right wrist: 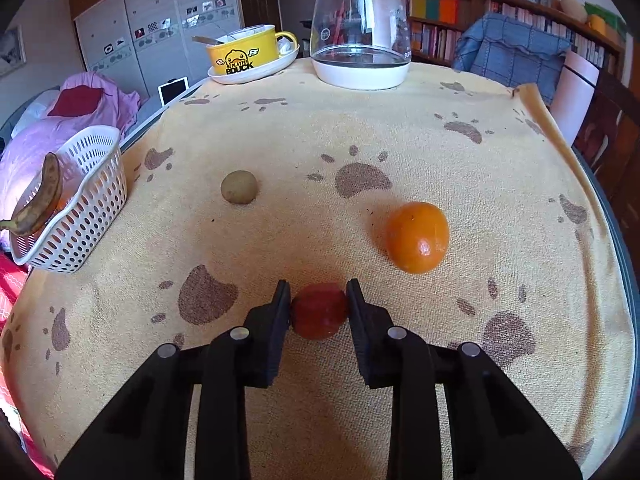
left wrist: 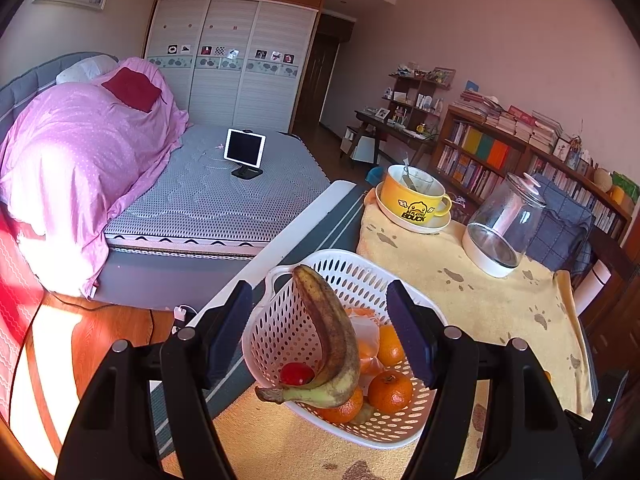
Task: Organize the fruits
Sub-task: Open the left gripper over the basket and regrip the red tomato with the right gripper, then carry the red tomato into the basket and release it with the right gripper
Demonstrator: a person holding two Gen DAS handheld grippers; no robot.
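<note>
The right gripper [right wrist: 319,298] clamps a red fruit [right wrist: 319,312] on the cloth [right wrist: 400,128], likely bound for the basket [right wrist: 86,216]. The left gripper [left wrist: 320,312], fingers apart, hovers empty over it; an orange [right wrist: 417,237] waits nearby.

In the right wrist view, the bench [right wrist: 320,128] fills the middle of the frame. The basket [right wrist: 76,216] sits at its left edge, a banana [right wrist: 38,200] leaning over the near rim. A small round fruit [right wrist: 239,187] lies left of centre, and an orange [right wrist: 417,237] lies right of centre. A round fruit [right wrist: 319,311] lies low in the middle, between the fingers of the right tool [right wrist: 319,304], both touching it. At the top, a mug [right wrist: 248,54] stands on a plate [right wrist: 256,70], and the jug [right wrist: 360,28] stands just right of it. In the left wrist view, the left tool [left wrist: 320,320] frames the basket [left wrist: 280,320], with oranges [left wrist: 390,392] inside; the bed [left wrist: 224,196] lies upper left.
</note>
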